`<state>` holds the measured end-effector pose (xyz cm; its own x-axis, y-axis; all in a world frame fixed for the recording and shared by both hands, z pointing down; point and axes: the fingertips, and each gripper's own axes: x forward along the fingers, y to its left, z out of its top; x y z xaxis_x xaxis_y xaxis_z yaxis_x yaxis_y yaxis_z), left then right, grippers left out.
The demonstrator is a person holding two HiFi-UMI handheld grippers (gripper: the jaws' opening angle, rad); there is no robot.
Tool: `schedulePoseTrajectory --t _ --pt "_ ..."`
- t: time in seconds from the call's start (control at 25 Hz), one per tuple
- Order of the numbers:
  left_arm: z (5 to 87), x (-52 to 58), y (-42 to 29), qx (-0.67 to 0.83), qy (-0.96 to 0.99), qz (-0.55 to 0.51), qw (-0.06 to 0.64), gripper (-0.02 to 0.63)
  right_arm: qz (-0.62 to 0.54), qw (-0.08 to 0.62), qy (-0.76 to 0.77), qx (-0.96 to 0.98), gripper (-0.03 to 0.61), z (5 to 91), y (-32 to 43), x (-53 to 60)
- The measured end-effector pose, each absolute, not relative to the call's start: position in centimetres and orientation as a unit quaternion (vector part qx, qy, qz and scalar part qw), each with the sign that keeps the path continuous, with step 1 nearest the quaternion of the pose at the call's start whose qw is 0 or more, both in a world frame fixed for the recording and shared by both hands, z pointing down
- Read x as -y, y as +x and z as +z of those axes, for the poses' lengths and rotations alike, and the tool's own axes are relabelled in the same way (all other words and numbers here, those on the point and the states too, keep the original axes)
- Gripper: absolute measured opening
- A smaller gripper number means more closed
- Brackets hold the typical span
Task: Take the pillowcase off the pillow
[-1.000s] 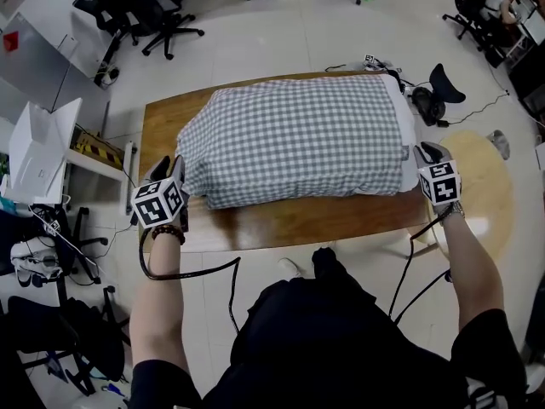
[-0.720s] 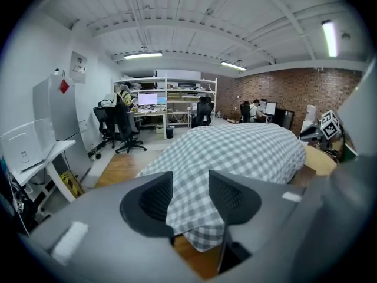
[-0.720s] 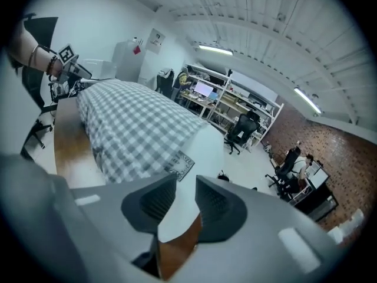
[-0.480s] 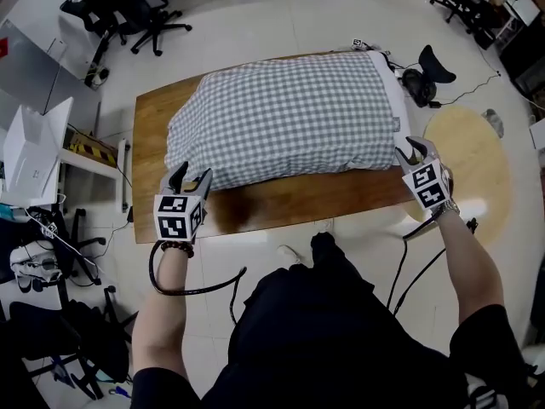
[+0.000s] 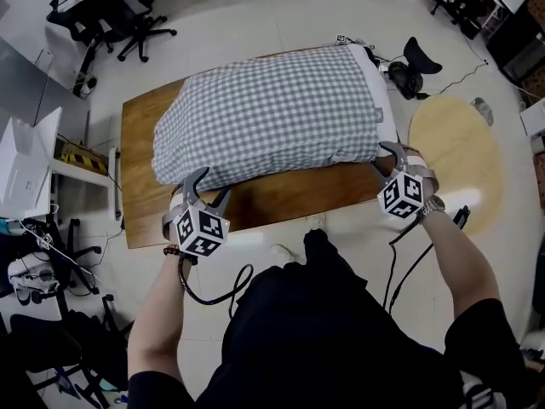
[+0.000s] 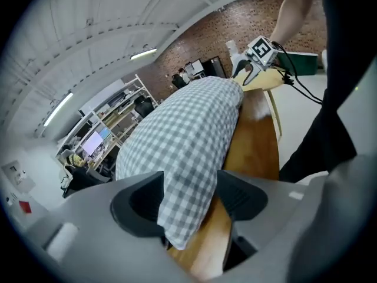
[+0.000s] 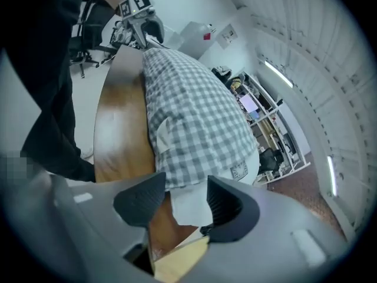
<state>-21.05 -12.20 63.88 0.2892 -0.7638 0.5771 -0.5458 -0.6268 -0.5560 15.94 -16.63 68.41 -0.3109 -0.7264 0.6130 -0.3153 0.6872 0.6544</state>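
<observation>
Bright, even light comes from ceiling strip lamps. The pillow casts a soft shadow on the counter, whose near edge shows white glare. The left gripper view and right gripper view bulge strongly and have dark corners; their nearest parts look soft, perhaps out of focus.

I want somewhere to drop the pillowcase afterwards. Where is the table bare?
The table is bare along the near edge in front of the pillow, and in a strip at its left end. The pillow crowds the rest.
</observation>
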Motion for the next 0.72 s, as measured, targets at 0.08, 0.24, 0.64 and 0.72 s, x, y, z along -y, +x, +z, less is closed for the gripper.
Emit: schedulePoseTrajectory --t 0.08,0.24,0.64,0.72 --pt "64.4 11.9 -20.3 -0.400 -0.784 -0.450 0.152 0.290 -0.233 0.500 0.325 0.768 0.235 69.0 16.3 16.5" --pt "65.2 11.8 -18.2 -0.376 -0.757 -0.488 0.218 0.291 -0.256 0.527 0.329 0.741 0.239 70.3 17.9 16.8" --pt "68.4 13.9 -18.6 -0.372 -0.699 -0.556 0.255 0.289 -0.278 0.559 0.341 0.703 0.241 72.0 19.2 19.0" --pt "69.1 14.2 -19.1 -0.370 -0.690 -0.568 0.253 0.271 -0.278 0.563 0.339 0.700 0.239 72.4 19.0 19.4"
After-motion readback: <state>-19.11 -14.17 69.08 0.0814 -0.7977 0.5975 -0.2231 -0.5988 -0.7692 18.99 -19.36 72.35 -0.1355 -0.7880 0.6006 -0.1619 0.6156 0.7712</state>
